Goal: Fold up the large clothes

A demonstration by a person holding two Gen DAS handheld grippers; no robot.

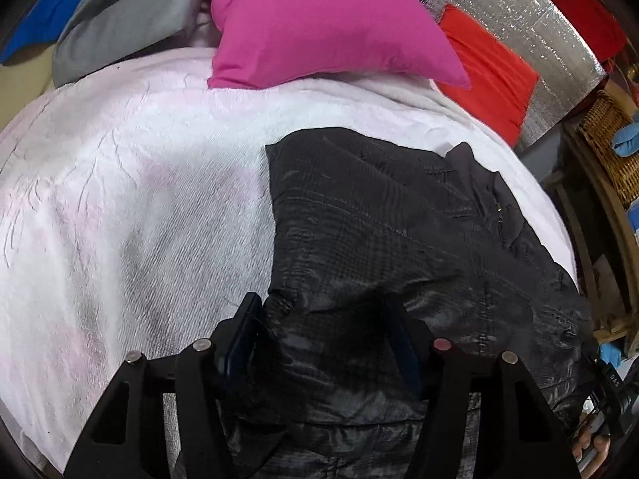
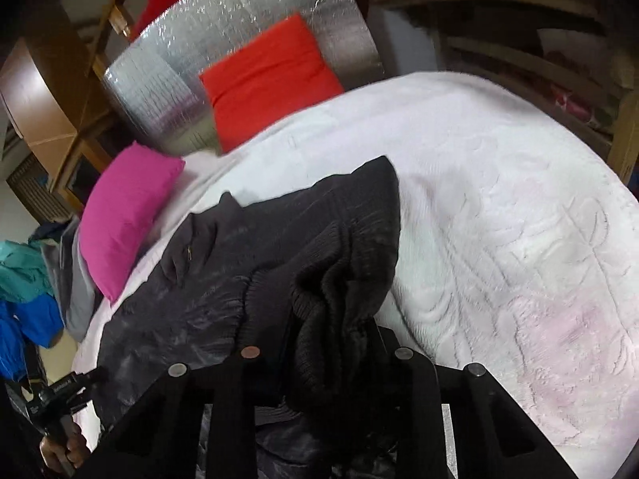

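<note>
A dark grey shiny jacket [image 1: 379,219] lies spread on a white bedspread [image 1: 139,199]. My left gripper [image 1: 323,319] hovers over the jacket's near part, jaws wide apart, blue pads [image 1: 243,339] showing, nothing held between them. In the right wrist view the jacket [image 2: 207,279] shows with its ribbed knit hem [image 2: 343,263] bunched up. My right gripper [image 2: 331,343] is shut on that ribbed hem and lifts it off the bedspread [image 2: 499,219]; the fingertips are hidden in the fabric.
A pink pillow [image 1: 319,20] and a red pillow [image 1: 487,68] lie at the head of the bed by a silver foil panel [image 1: 519,12]. Grey and blue clothes [image 1: 120,12] pile at the far left. A wicker basket [image 1: 607,139] and wooden shelves stand at the right.
</note>
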